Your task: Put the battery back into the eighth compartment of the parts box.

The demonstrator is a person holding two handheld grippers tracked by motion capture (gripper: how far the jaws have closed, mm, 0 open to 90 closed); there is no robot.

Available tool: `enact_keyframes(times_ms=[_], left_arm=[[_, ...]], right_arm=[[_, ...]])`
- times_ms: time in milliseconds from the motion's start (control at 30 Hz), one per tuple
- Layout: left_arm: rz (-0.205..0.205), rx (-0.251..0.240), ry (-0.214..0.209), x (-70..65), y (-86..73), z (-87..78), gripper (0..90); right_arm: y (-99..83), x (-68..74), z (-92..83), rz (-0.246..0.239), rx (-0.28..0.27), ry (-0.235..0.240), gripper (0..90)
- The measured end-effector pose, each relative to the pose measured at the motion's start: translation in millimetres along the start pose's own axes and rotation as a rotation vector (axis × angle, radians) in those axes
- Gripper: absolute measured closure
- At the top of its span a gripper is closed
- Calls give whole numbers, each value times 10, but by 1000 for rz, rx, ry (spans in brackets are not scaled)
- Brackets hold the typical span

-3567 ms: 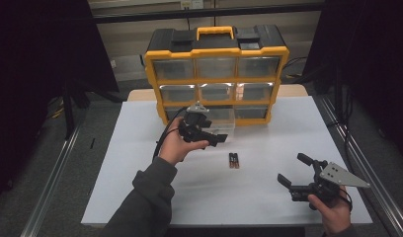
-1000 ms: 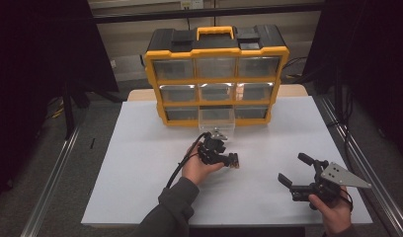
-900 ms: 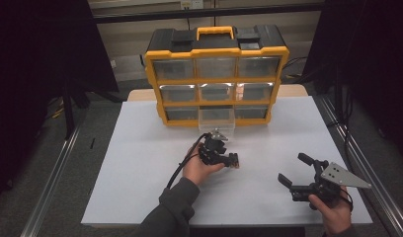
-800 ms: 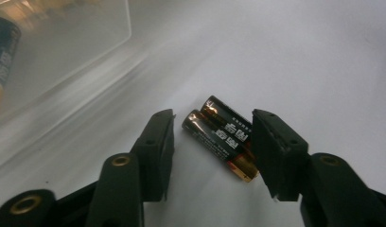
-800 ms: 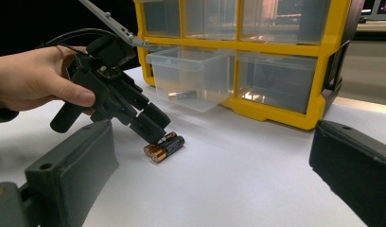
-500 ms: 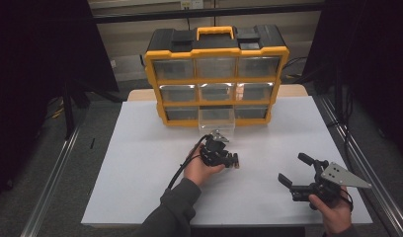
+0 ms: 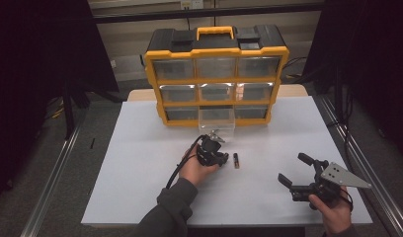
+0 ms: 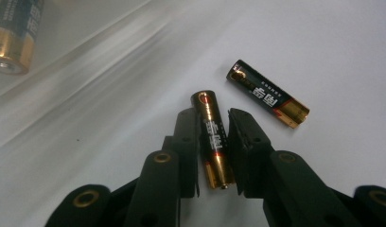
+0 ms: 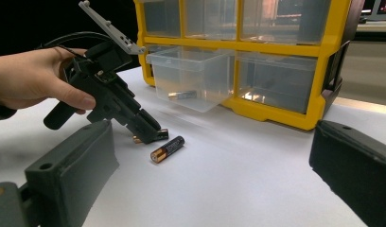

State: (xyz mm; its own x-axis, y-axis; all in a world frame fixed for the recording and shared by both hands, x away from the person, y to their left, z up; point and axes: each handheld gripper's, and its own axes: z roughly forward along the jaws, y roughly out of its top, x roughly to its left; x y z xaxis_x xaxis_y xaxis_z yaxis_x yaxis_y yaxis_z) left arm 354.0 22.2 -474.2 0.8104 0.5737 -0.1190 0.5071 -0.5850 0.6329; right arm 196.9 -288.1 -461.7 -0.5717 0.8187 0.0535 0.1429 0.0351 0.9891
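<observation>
My left gripper (image 8: 214,142) just closing on a black-and-gold battery (image 8: 213,140) lying on the white table (image 7: 140,163), second black-and-gold battery (image 8: 270,93) just beside, my right gripper (image 7: 294,172) wide and holding nothing, clear pulled-out drawer (image 7: 217,118) near.

In the left gripper view the battery in the drawer (image 8: 13,35) was cut off by the top-left edge, and in the high view the gripped battery stayed hidden under the left gripper (image 7: 220,159), its label too small there.
</observation>
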Motion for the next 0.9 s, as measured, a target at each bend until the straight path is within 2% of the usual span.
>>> enact_keyframes(times_ms=[267, 300, 467, 533, 600, 733, 767, 800, 867, 900], left_arm=[[-3, 20, 8, -23, 2, -19, 774], [-19, 26, -6, -17, 4, -28, 774], [-35, 34, -36, 34, 13, -76, 775], [-53, 21, -53, 45, 21, -110, 774], [-49, 18, -58, 57, 28, -141, 774], [-85, 3, -70, 86, 31, -191, 774], [-64, 22, -76, 115, 32, -218, 774], [-108, -12, -79, 95, 31, -214, 774], [-74, 8, -89, 124, 37, -256, 774], [-93, -3, -95, 117, 42, -268, 774]], right_arm=[[1, -4, -8, 2, 4, -3, 9], [0, -5, -7, 2, 1, -4, 9], [2, -1, -8, 3, 3, -4, 9], [2, -2, -8, 2, 3, -3, 9], [1, -3, -6, 4, 3, -2, 9], [2, -2, -1, 0, 0, 0, 9], [2, -2, -2, 0, 0, -2, 9], [2, 1, -5, 4, 3, -3, 9], [0, 0, -1, 6, 4, 1, 9], [0, 0, 0, 7, 4, 1, 8]])
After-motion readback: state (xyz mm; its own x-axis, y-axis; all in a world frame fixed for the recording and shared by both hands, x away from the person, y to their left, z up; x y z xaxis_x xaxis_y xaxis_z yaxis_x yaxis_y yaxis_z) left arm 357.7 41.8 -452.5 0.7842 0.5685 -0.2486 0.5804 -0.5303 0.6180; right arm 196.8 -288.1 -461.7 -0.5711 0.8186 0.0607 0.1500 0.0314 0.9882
